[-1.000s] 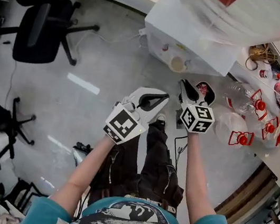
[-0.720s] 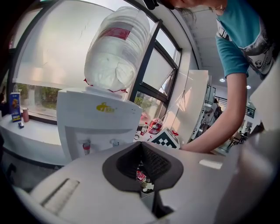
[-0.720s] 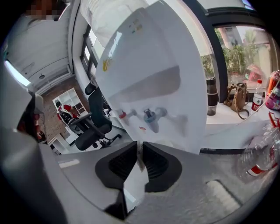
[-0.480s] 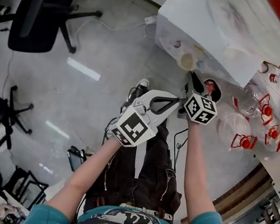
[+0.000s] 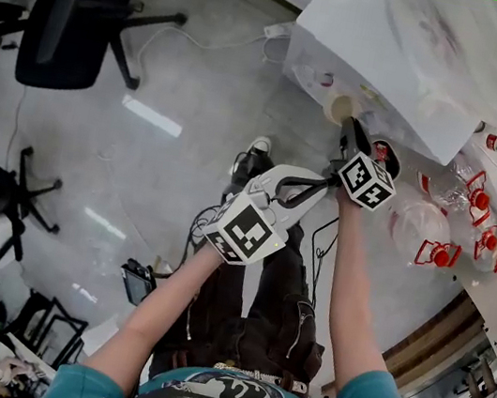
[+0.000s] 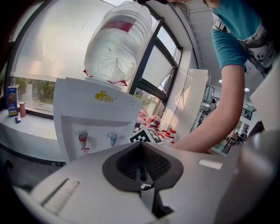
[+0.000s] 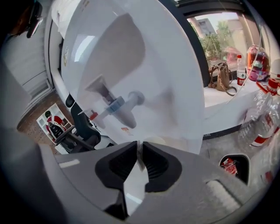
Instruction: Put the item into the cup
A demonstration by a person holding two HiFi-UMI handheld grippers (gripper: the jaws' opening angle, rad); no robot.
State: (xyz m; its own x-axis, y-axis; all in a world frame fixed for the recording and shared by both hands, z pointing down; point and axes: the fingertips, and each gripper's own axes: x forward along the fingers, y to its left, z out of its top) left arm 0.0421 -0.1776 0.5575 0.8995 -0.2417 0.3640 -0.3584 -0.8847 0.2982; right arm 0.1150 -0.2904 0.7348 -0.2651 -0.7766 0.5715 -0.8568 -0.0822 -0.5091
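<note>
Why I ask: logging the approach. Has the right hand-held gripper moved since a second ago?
Yes. The right hand-held gripper has moved toward the water dispenser. Its tips, earlier well short of the cream cup at the dispenser's front, now sit right beside it.

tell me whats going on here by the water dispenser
A person stands at a water dispenser with a gripper in each hand. The right gripper is shut on the rim of a paper cup, held up near the taps. The left gripper hangs beside it, jaws together; whether it holds something small is unclear.
</note>
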